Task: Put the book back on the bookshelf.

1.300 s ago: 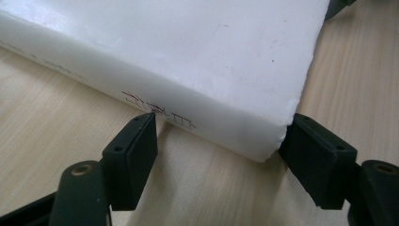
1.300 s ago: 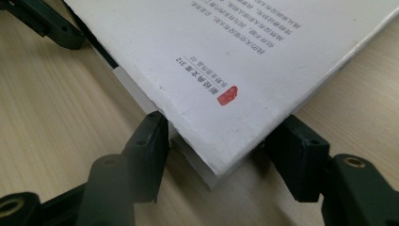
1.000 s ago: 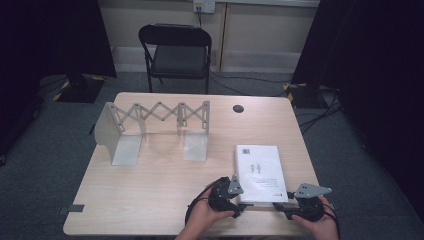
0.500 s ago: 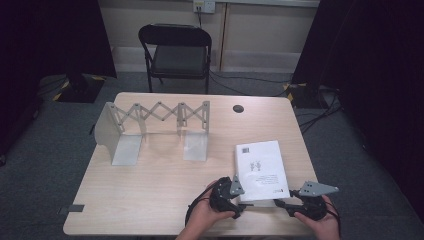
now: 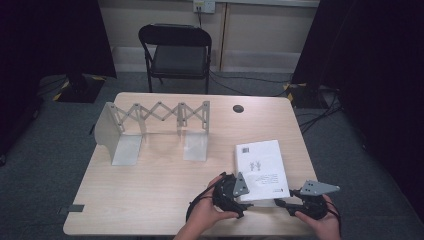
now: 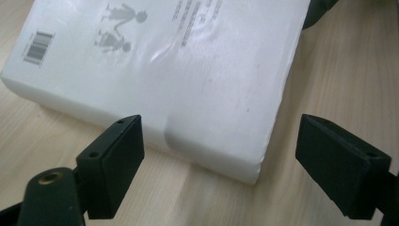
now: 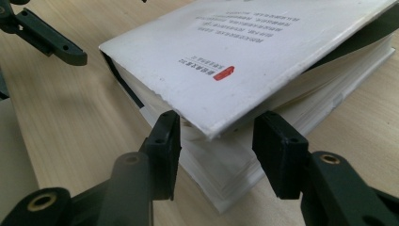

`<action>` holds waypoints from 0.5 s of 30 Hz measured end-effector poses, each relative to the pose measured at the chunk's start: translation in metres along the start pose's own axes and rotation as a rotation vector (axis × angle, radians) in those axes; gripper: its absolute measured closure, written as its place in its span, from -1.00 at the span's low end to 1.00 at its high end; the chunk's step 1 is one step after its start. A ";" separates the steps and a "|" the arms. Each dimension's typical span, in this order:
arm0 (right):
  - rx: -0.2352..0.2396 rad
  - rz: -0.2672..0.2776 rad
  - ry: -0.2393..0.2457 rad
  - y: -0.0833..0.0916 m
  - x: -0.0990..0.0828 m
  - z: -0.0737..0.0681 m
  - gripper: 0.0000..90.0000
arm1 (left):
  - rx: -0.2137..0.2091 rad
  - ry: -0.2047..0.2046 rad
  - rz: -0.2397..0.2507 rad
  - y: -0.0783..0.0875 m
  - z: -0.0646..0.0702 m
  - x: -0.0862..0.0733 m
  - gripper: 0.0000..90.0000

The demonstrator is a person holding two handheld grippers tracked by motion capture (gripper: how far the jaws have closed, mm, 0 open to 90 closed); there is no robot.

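Right claw [image 7: 216, 141] at white book [image 7: 244, 61], cover lifted

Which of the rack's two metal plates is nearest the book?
The right-hand plate, just left of the book; the other plate sits at the rack's far left end.

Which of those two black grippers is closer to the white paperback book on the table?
Right. The right gripper has its jaws either side of the white paperback book's near corner, under the lifted cover. The left gripper hangs open just off the spine, not touching.
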State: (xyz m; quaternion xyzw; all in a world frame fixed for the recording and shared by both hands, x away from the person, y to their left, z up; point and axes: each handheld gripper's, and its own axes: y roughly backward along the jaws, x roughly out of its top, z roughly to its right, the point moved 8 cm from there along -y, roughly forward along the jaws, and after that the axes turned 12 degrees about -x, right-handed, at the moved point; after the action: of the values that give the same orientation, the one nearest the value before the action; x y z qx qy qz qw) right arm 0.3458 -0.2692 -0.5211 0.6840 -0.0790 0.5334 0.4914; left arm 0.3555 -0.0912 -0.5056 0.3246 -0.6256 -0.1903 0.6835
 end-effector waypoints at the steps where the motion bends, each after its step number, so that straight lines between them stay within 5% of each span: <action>1: -0.004 -0.004 -0.001 0.000 0.000 0.000 0.17 | -0.002 -0.004 -0.002 -0.001 0.001 0.002 -0.65; 10: 0.025 0.009 -0.055 0.004 0.003 0.000 0.19 | 0.009 -0.039 -0.012 -0.028 0.004 0.020 -0.65; 12: 0.024 0.012 -0.051 0.004 0.004 0.000 0.19 | 0.051 -0.054 -0.025 -0.033 -0.002 0.022 -0.65; 15: 0.026 0.016 -0.056 0.004 0.006 -0.001 0.19 | 0.060 -0.054 -0.026 -0.034 -0.004 0.023 -0.66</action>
State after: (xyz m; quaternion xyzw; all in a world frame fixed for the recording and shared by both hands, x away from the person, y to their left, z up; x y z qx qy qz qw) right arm 0.3449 -0.2687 -0.5140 0.7044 -0.0913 0.5190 0.4756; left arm 0.3680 -0.1302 -0.5123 0.3477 -0.6450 -0.1892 0.6537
